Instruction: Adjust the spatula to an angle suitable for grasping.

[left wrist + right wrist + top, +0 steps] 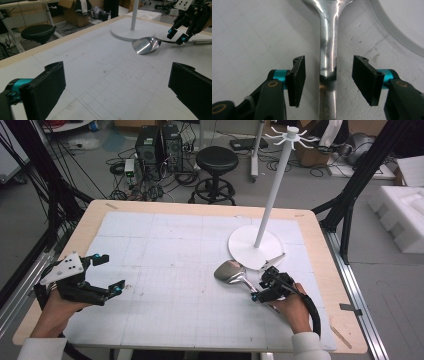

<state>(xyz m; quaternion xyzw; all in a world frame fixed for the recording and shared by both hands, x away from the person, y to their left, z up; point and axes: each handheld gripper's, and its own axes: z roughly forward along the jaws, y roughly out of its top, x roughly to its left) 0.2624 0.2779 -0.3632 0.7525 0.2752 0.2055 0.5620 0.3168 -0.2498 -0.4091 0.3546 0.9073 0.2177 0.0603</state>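
right tool (328, 80) is spread open w/ the ladle (235, 273) handle running straight up btwn its jaws, ladle lying flat on desk (165, 265) by stand base (245, 245); left tool (102, 275) open too, well apart

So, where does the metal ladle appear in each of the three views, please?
High view: the ladle lies right of centre, beside the white stand base.
Left gripper view: upper right, its bowl shining, handle running right.
Right gripper view: its handle runs up the middle, between the open jaws.
Shared landmark: the white stand base, seen in all three.
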